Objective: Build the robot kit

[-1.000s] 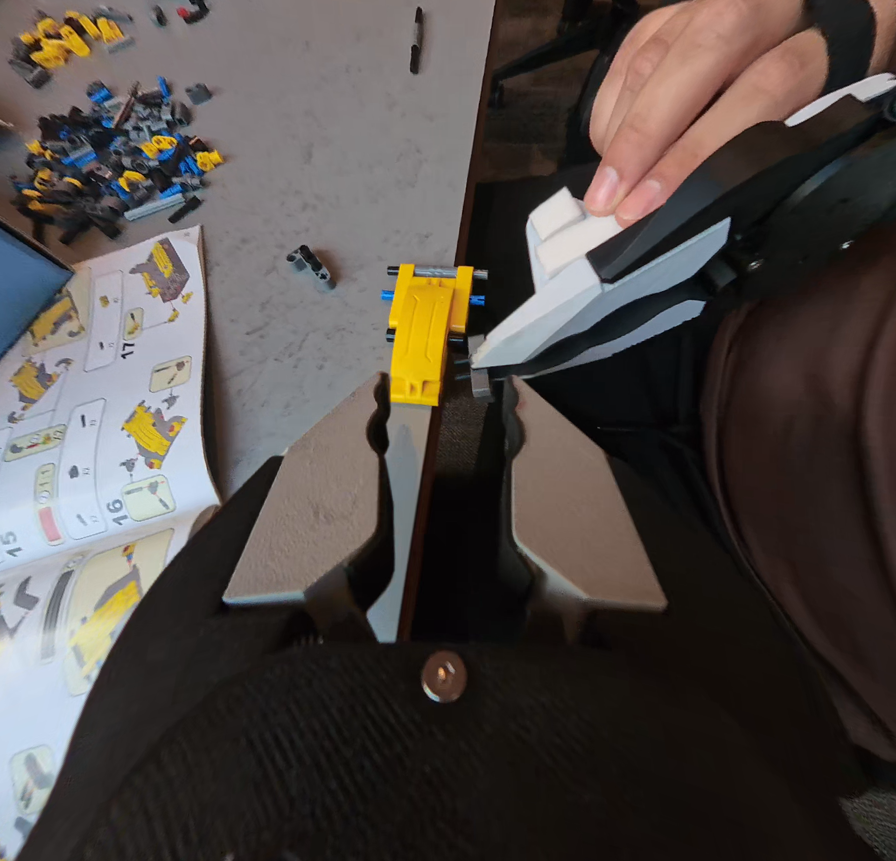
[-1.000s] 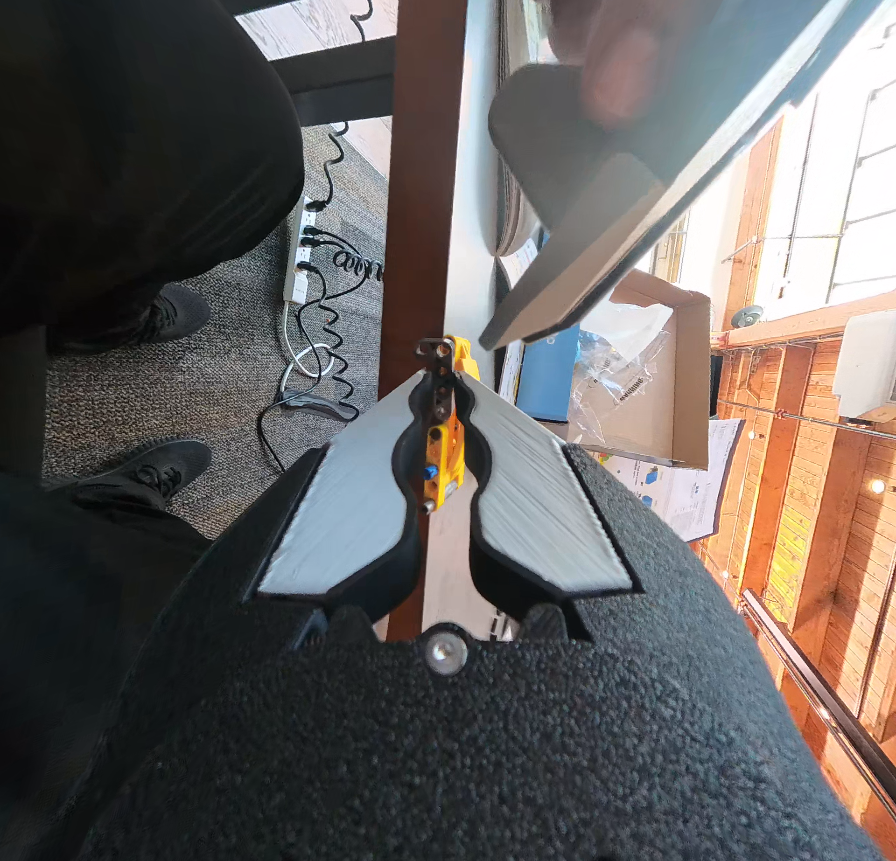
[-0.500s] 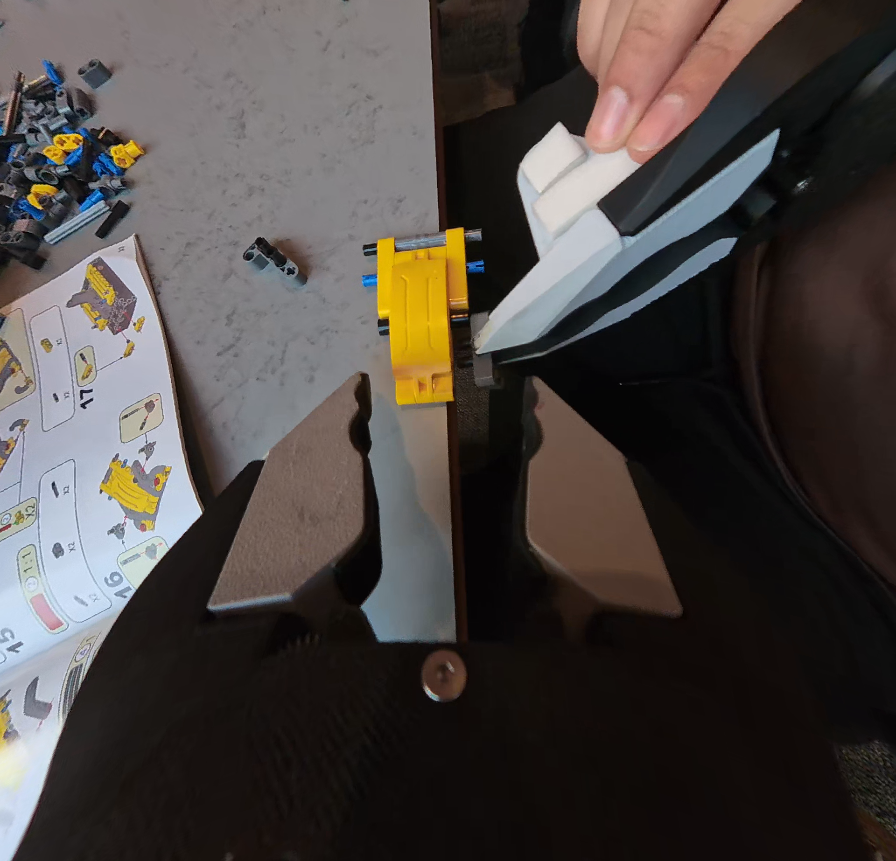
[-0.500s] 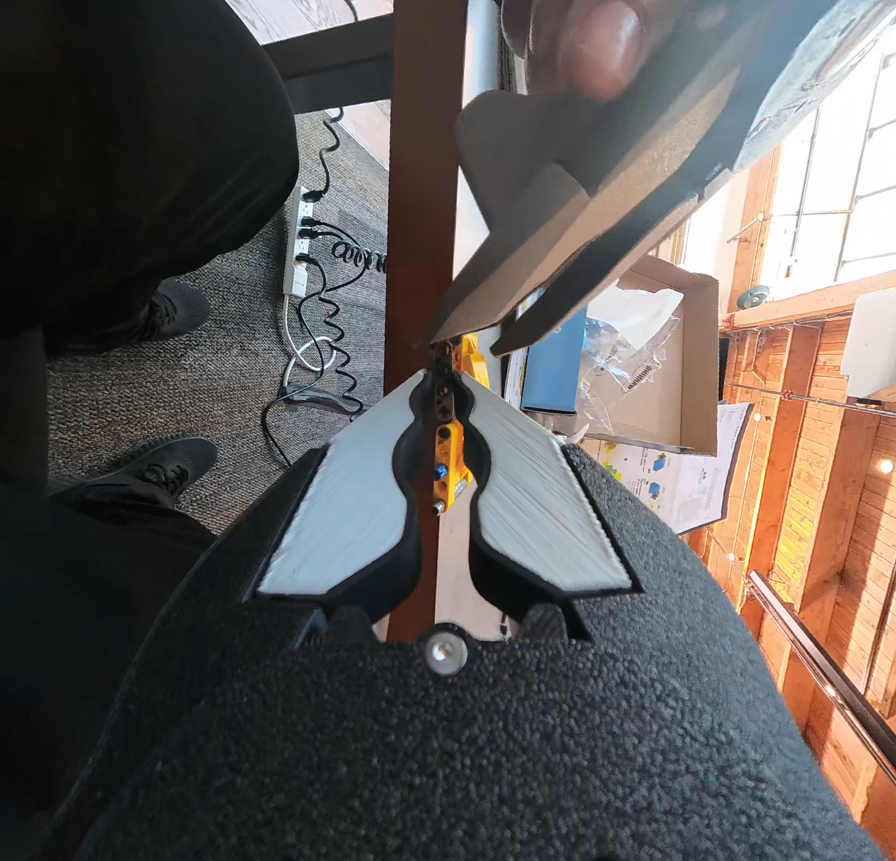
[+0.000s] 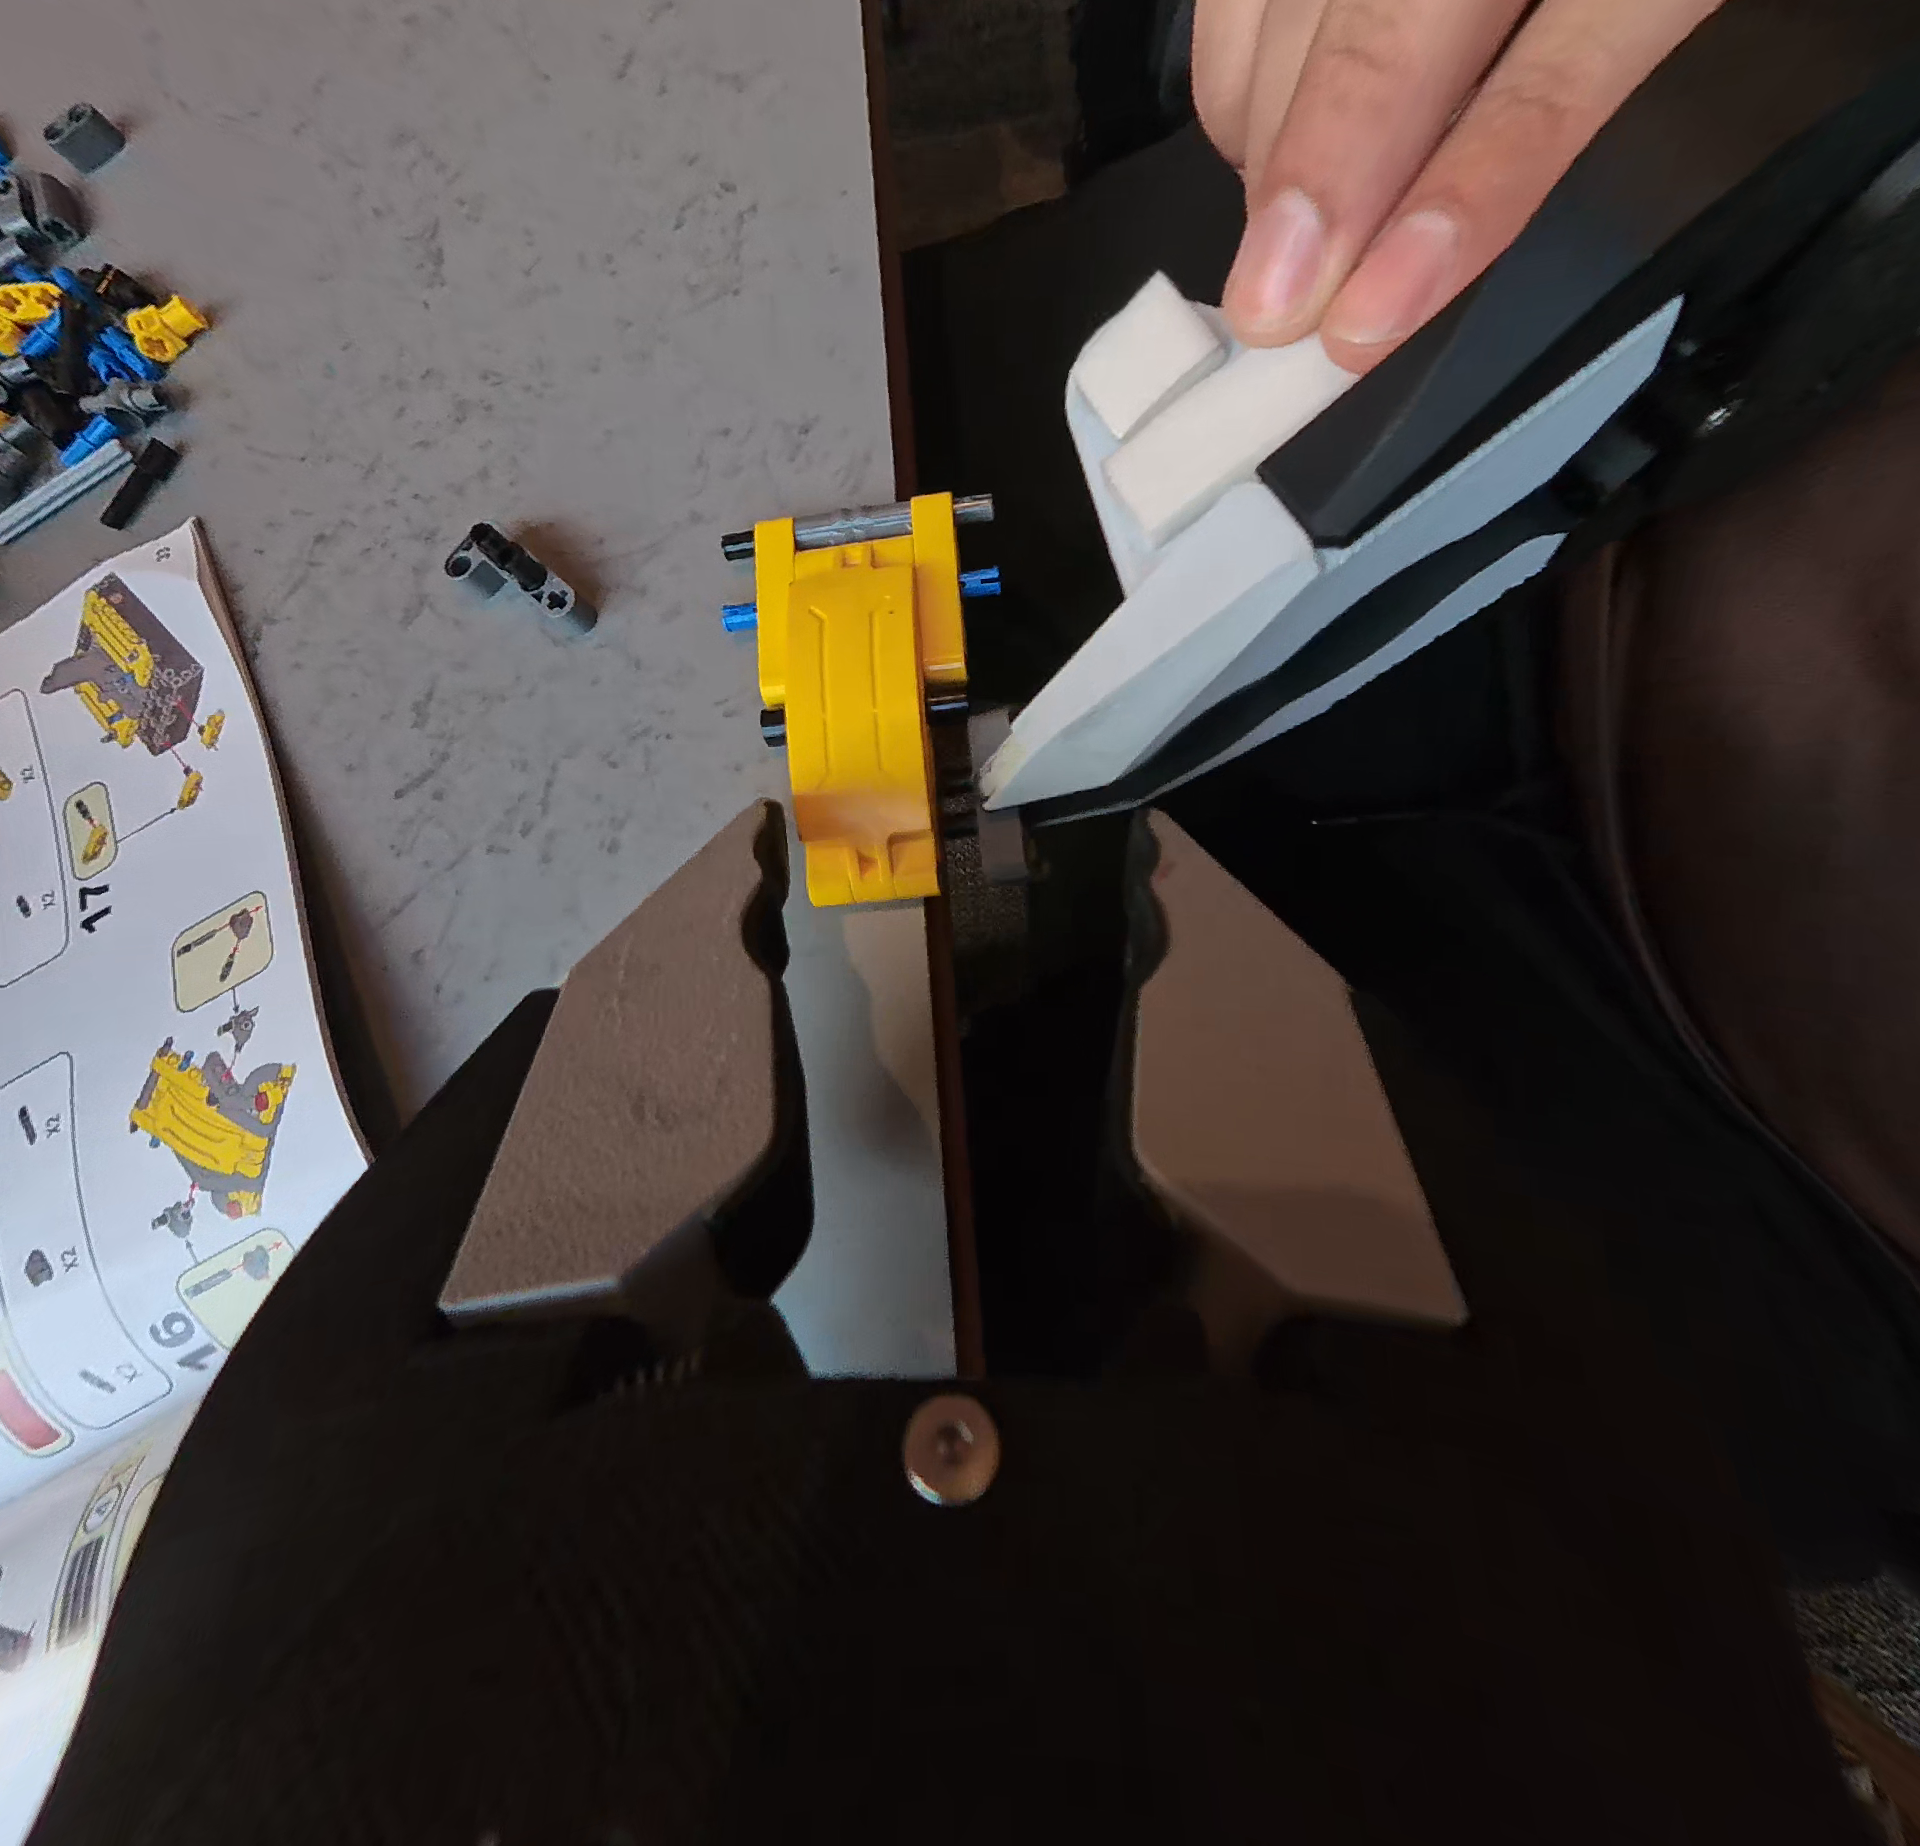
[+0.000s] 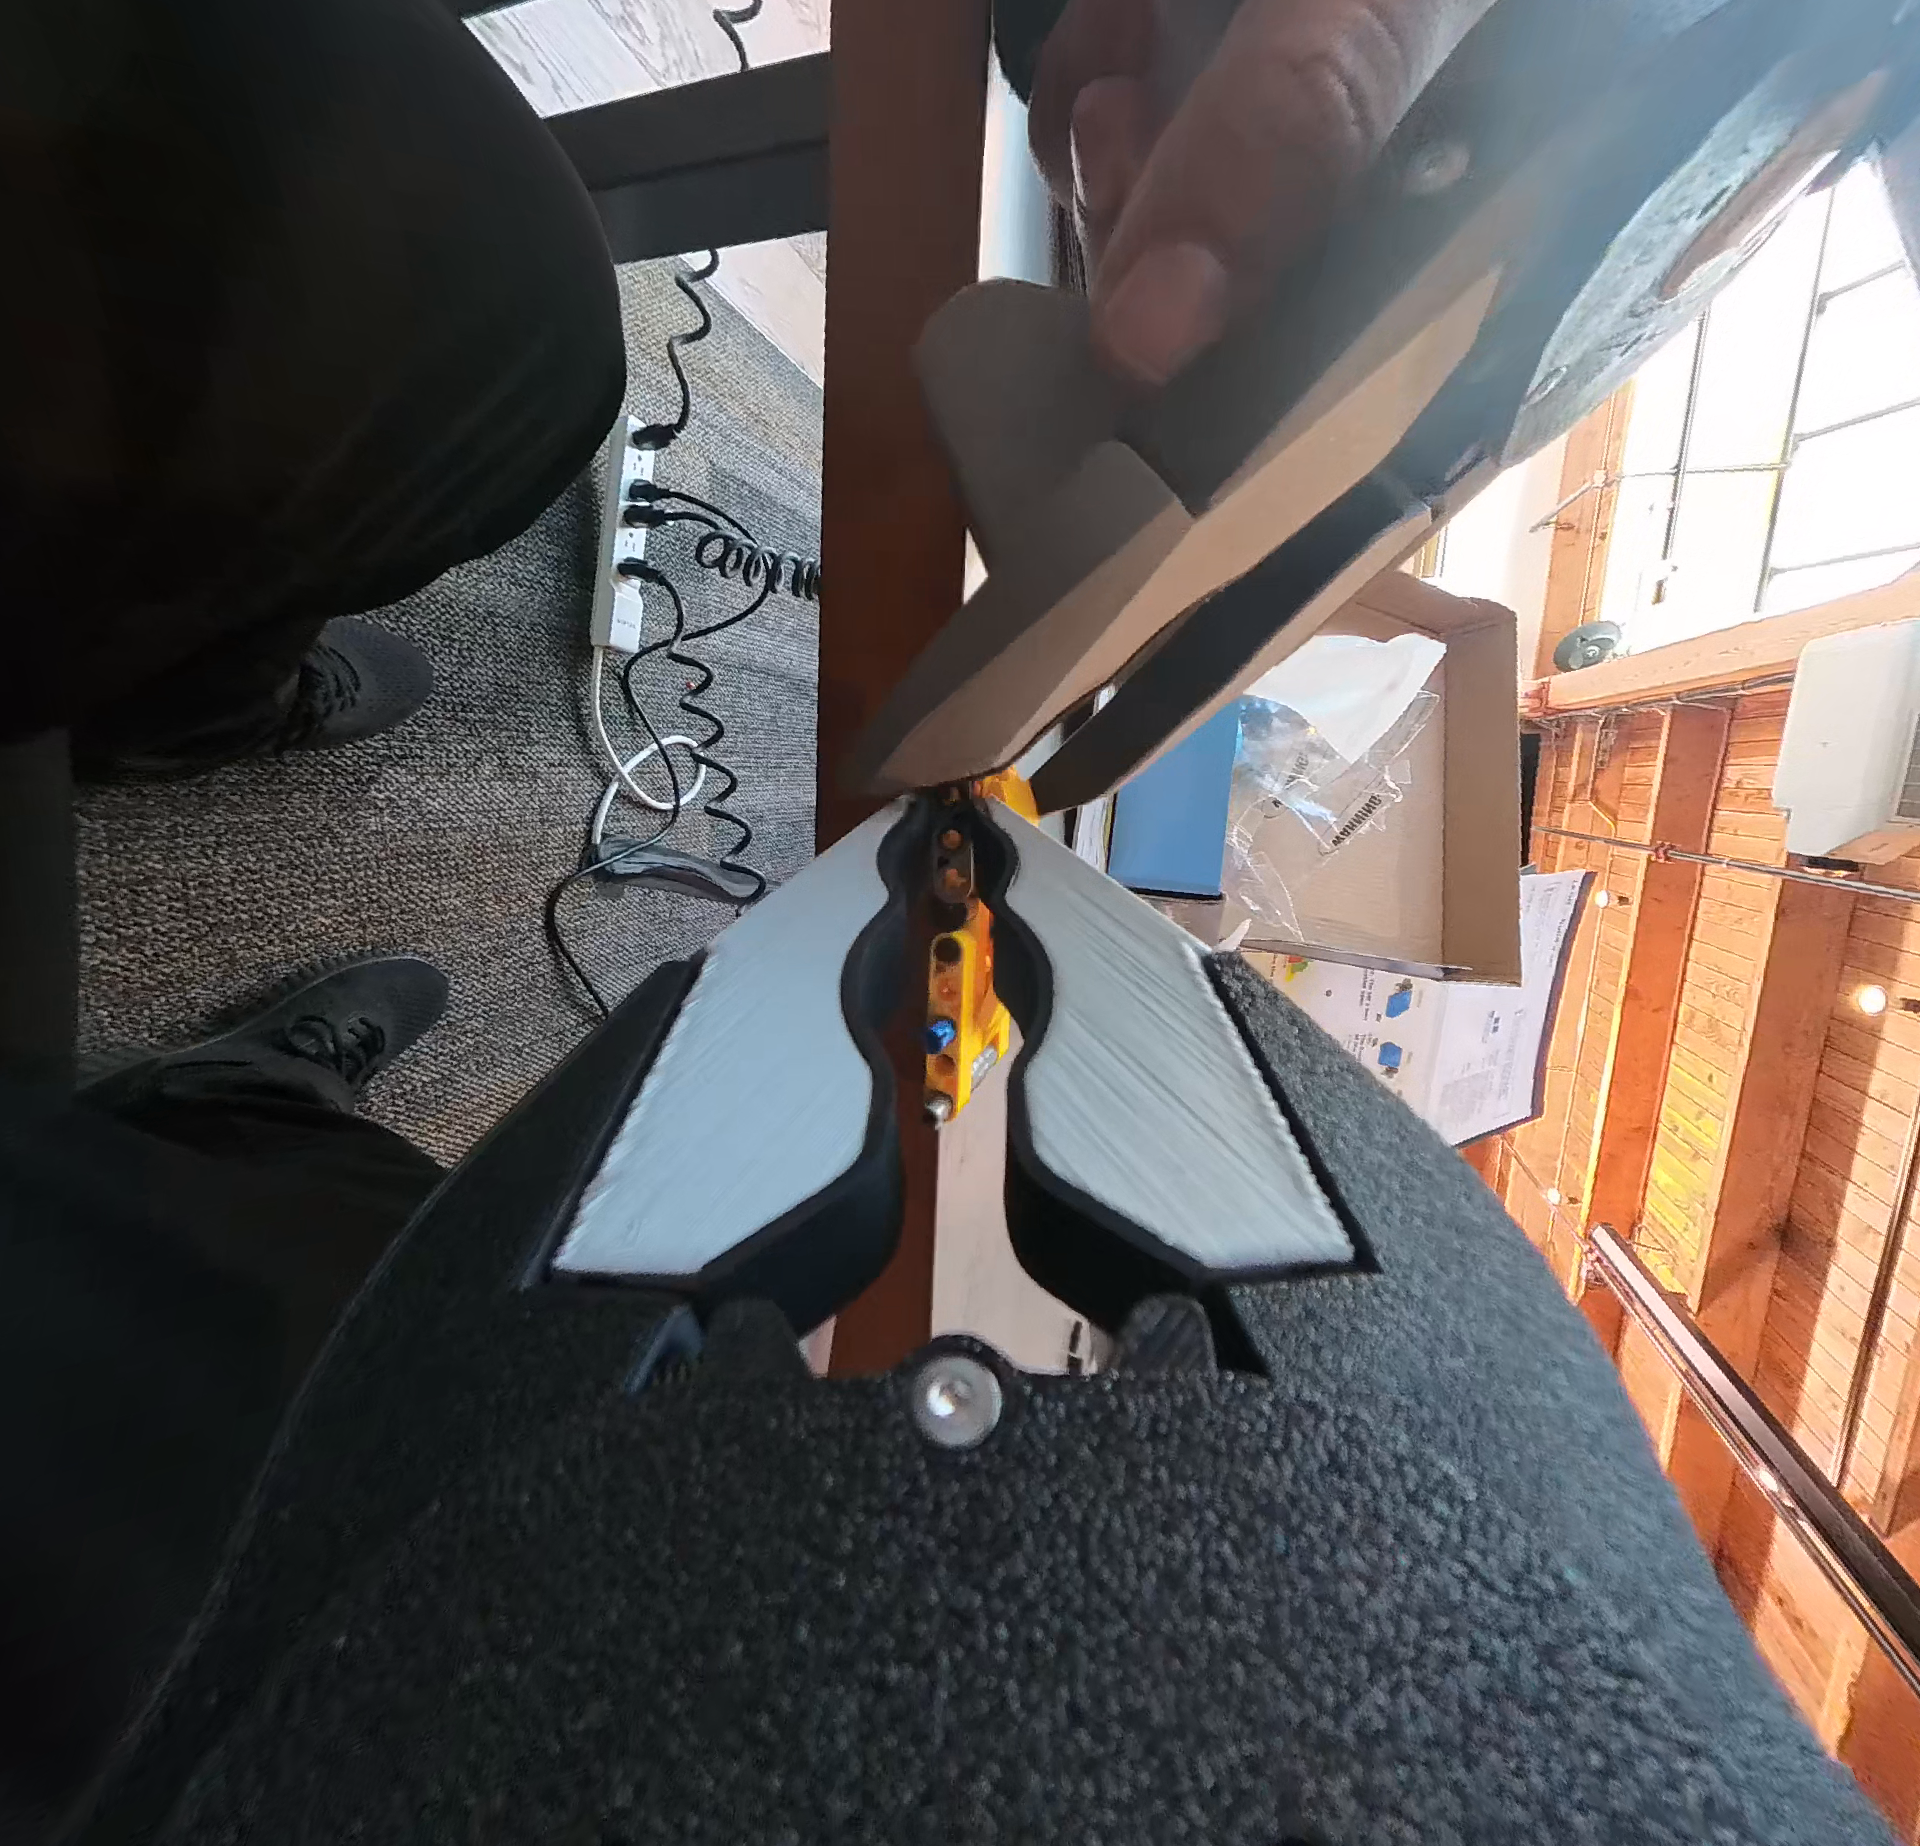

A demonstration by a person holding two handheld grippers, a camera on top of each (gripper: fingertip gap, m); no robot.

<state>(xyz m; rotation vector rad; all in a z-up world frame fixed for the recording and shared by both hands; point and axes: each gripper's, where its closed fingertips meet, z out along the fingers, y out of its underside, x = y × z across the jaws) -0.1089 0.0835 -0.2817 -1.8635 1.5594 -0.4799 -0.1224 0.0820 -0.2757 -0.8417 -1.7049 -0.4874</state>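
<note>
grey bench (image 5: pixel 540 238) edge — right hand-held gripper (image 6: pixel 951 809) clamps yellow brick assembly (image 5: pixel 862 695) | left hand-held gripper (image 5: pixel 956 840) wide, just beside it | carpet (image 6: pixel 436 809) below bench

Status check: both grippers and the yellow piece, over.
Left gripper open, empty, just short of the yellow brick assembly. Right gripper shut on it at the table edge. Nothing between.

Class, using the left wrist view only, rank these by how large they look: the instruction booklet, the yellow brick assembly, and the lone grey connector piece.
1. instruction booklet, though cut off by the frame edge
2. yellow brick assembly
3. grey connector piece

All three lie at similar depth, so the order seems reliable.
</note>
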